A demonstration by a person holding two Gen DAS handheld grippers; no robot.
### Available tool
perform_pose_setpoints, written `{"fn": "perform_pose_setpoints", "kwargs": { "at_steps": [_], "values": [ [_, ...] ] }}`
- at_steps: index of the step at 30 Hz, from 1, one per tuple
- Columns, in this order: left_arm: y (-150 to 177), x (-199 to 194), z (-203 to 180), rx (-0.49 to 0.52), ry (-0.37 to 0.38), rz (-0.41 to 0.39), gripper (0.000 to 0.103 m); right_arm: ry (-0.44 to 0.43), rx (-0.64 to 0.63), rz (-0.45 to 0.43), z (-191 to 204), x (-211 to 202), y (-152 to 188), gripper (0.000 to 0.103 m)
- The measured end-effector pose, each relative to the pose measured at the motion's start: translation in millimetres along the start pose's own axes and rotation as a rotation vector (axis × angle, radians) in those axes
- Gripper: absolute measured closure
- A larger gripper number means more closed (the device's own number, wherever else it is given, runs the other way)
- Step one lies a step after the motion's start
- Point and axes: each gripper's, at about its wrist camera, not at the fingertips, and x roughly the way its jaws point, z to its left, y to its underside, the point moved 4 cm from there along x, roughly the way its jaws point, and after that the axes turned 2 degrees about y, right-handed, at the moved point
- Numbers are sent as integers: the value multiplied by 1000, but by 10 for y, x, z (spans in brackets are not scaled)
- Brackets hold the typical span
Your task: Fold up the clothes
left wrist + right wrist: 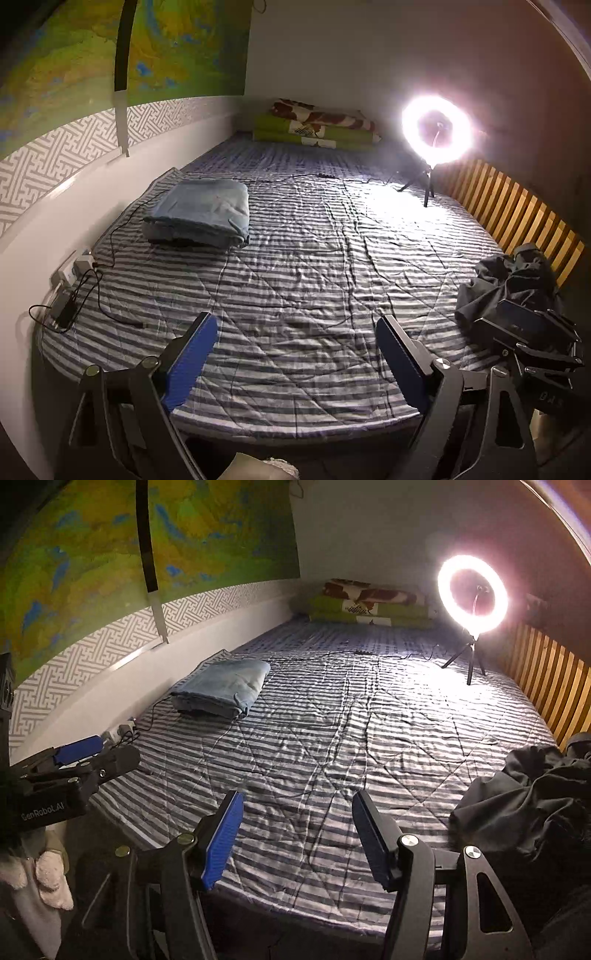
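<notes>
One folded blue denim garment (199,212) lies done; right of it, a crumpled black garment (524,801) awaits both empty, open grippers, left gripper (295,354) and right gripper (295,834).

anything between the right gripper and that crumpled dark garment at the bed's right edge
Nothing visible. The right gripper hovers open and empty over bare striped bedspread, and the dark garment lies just to its right. The folded blue cloth and ring light sit well away.

"GenRobot.AI" on left claw (79,755) body; other marks probably unreadable.
</notes>
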Motion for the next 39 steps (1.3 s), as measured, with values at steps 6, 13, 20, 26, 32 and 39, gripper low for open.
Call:
{"fn": "perform_pose_setpoints", "kwargs": {
  "at_steps": [6, 13, 20, 26, 32, 39],
  "values": [
    [91, -35, 48, -8, -12, 5, 9, -13, -2, 12, 66, 28, 83, 46],
    [160, -51, 117, -30, -39, 8, 7, -29, -31, 20, 147, 72, 144, 46],
    [229, -4, 189, -43, -64, 24, 7, -42, -39, 31, 164, 115, 180, 46],
    [261, 69, 210, -46, -73, 39, 6, -52, -35, 45, 165, 172, 210, 45],
    [284, 133, 219, -45, -71, 50, 6, -57, -25, 61, 142, 220, 233, 46],
    [317, 210, 252, -51, -70, 64, 6, -57, -18, 76, 146, 268, 266, 46]
  ]
}}
